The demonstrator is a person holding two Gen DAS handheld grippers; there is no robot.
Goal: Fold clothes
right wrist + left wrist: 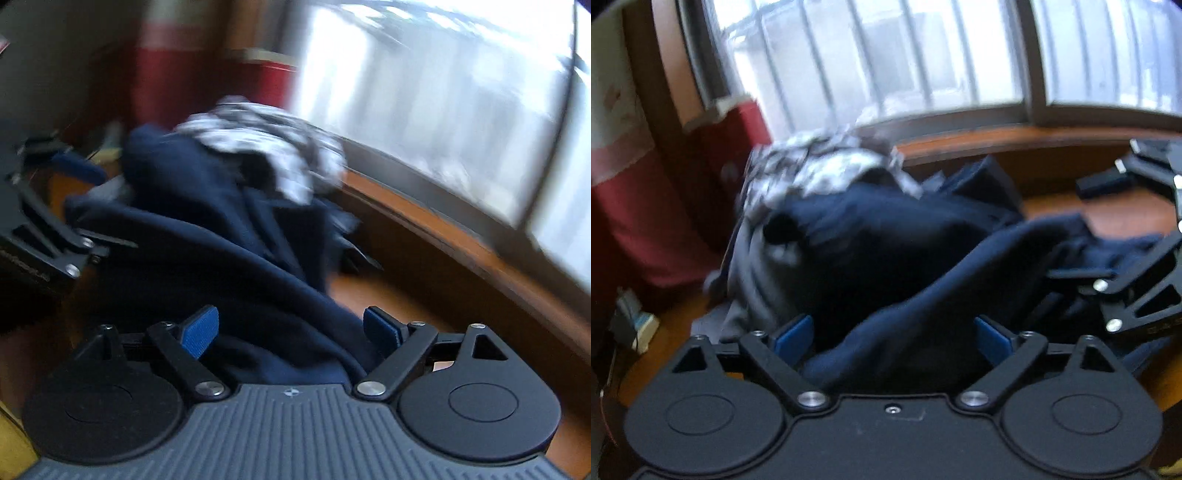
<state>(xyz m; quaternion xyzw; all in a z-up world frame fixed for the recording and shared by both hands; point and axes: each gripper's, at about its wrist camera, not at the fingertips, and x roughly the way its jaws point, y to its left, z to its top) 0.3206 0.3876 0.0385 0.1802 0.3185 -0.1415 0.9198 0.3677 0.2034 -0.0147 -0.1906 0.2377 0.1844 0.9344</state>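
Observation:
A dark navy garment (886, 240) lies crumpled on the wooden table (1108, 214), and a fold of it runs back between my left gripper's (892, 334) blue pads (794, 332). Those jaws stand wide apart and do not press the cloth. In the right wrist view the same navy garment (207, 258) also passes between my right gripper's (291, 332) blue pads (380, 332), which are spread wide too. A black-and-white patterned garment (820, 170) (266, 140) tops the pile behind. Each gripper shows at the edge of the other's view, both blurred.
A grey garment (746, 266) hangs at the pile's left side. A wooden sill (997, 136) and barred window run along the back. Red fabric (646, 229) hangs at the left. A small box (639, 325) sits at the table's left edge, a black object (1100, 184) at the right.

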